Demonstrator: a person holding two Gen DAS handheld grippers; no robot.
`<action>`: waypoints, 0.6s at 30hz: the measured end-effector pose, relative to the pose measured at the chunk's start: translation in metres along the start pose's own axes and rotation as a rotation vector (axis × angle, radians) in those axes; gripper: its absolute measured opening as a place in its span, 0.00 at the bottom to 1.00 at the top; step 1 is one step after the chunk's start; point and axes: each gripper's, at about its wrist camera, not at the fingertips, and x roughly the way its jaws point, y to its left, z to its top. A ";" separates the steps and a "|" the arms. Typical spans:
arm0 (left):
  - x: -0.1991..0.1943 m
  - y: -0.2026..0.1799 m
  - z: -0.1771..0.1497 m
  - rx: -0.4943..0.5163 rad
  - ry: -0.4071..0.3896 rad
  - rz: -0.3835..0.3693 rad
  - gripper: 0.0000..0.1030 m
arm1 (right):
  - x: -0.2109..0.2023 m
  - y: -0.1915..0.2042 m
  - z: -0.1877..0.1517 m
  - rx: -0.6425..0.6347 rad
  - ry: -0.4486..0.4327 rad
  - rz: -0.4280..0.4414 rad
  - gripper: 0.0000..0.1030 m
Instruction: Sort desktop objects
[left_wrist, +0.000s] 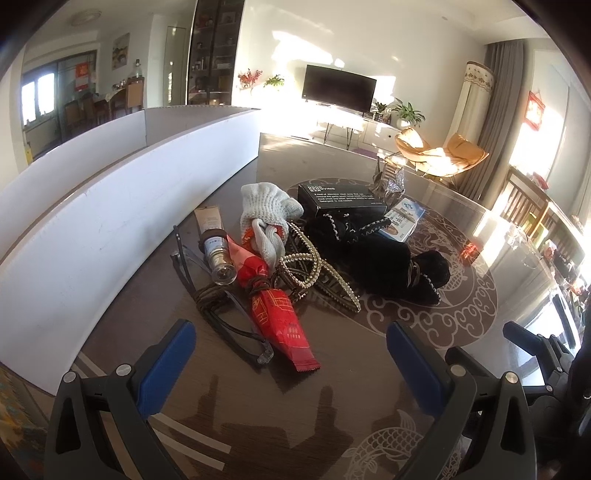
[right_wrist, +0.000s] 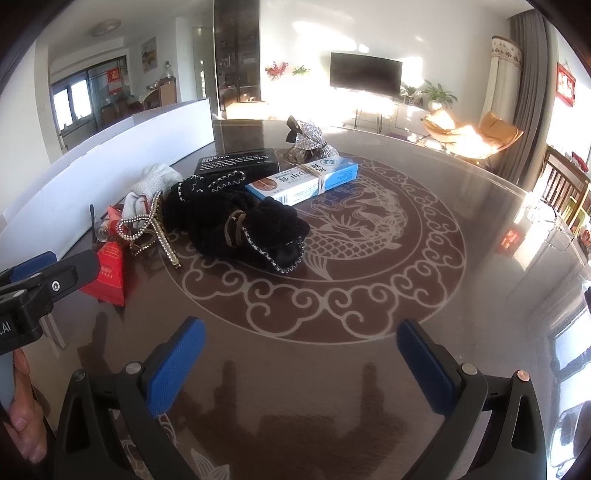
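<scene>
A pile of objects lies on the dark patterned table (left_wrist: 424, 325). It holds a red packet (left_wrist: 275, 314), a glass bottle (left_wrist: 218, 254), glasses (left_wrist: 221, 314), white knit gloves (left_wrist: 264, 210), a pearl hair clip (left_wrist: 314, 269), black velvet slippers (left_wrist: 388, 258), a black box (left_wrist: 341, 197), a blue box (right_wrist: 303, 179) and a glittery bow clip (right_wrist: 308, 138). My left gripper (left_wrist: 291, 354) is open and empty, just short of the red packet. My right gripper (right_wrist: 303, 350) is open and empty over bare table, in front of the slippers (right_wrist: 236, 221).
A long white box (left_wrist: 110, 206) with tall walls stands along the left side of the table; it also shows in the right wrist view (right_wrist: 110, 162). The table's glossy right edge (right_wrist: 546, 221) curves away toward chairs and a living room.
</scene>
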 end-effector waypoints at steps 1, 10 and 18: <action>0.000 0.000 0.000 0.000 -0.001 -0.001 1.00 | 0.000 0.000 0.000 0.000 0.000 0.000 1.00; 0.000 0.000 0.000 -0.001 0.000 -0.002 1.00 | 0.000 0.000 0.000 0.000 0.001 0.001 1.00; 0.000 0.000 -0.001 -0.001 0.001 -0.003 1.00 | 0.000 0.000 -0.001 0.000 0.001 0.002 1.00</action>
